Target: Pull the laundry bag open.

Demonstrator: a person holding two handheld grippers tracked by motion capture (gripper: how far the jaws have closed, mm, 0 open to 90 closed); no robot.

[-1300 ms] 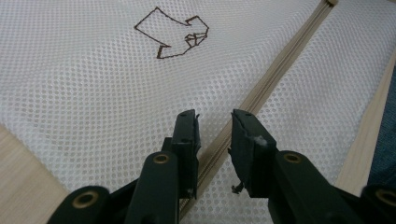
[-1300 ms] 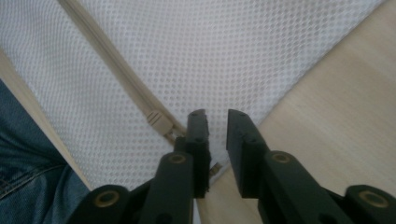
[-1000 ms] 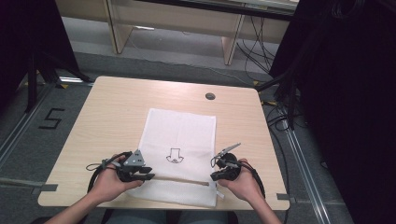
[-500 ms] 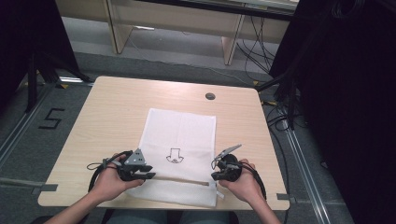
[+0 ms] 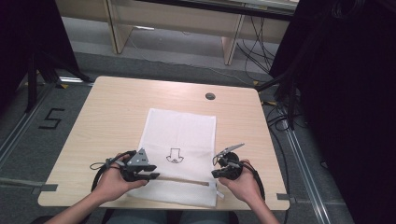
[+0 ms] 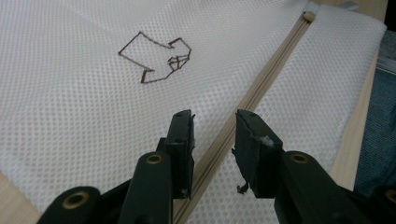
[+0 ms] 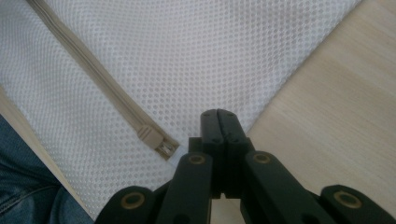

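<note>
White mesh bag (image 5: pixel 182 135), tan zipper (image 6: pixel 252 100)

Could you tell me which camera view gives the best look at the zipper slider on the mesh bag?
The right gripper view: the zipper slider sits close and sharp at the end of the beige zipper. The left gripper view shows the zipper running away, its far end small. In the high view the zipper is a thin line, the slider too small to tell.
</note>
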